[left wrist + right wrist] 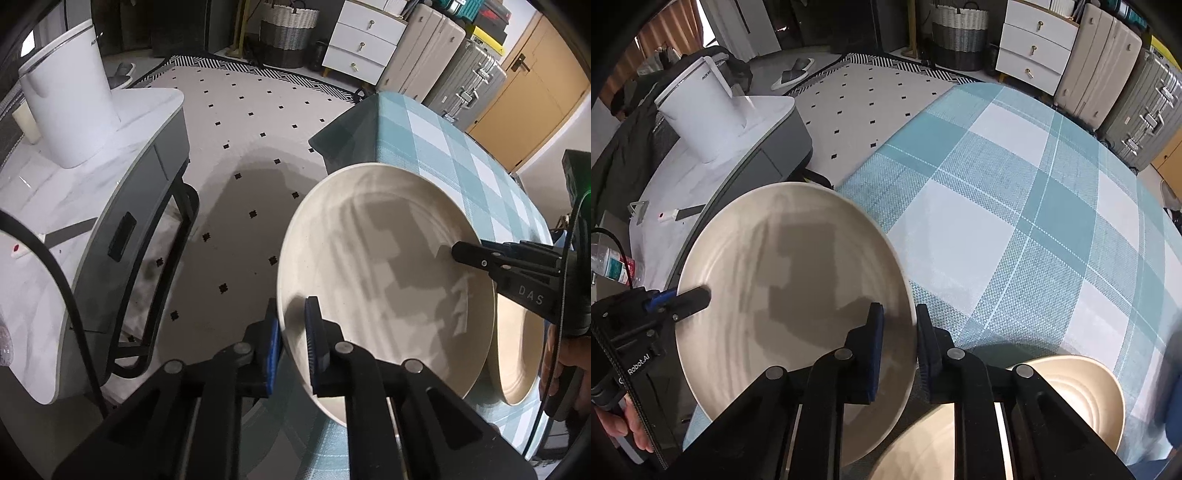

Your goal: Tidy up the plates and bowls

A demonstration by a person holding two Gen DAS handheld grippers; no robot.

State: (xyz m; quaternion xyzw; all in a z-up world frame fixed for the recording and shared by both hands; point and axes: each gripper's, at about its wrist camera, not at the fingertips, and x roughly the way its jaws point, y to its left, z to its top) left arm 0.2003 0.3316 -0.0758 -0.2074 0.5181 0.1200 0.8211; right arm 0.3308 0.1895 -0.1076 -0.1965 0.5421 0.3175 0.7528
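Note:
A large cream plate (pixel 384 280) is held above the edge of the checked table (pixel 461 162), gripped from two sides. My left gripper (pixel 291 332) is shut on its near-left rim. My right gripper (pixel 900 347) is shut on the opposite rim; it also shows in the left wrist view (pixel 465 254). The plate also shows in the right wrist view (pixel 790 302), with the left gripper (pixel 698 295) at its left rim. A cream bowl (pixel 1086 391) and another cream dish (pixel 923 446) sit on the table under the right gripper; one of them also shows behind the plate (pixel 517 362).
A marble-topped side table (pixel 92 177) with a white appliance (pixel 70 92) stands to the left. A patterned rug (pixel 240 147) covers the floor between. A white drawer chest (pixel 365 40), a woven basket (pixel 288 33) and suitcases (pixel 461 74) line the far wall. The checked tablecloth (pixel 1015 206) stretches right.

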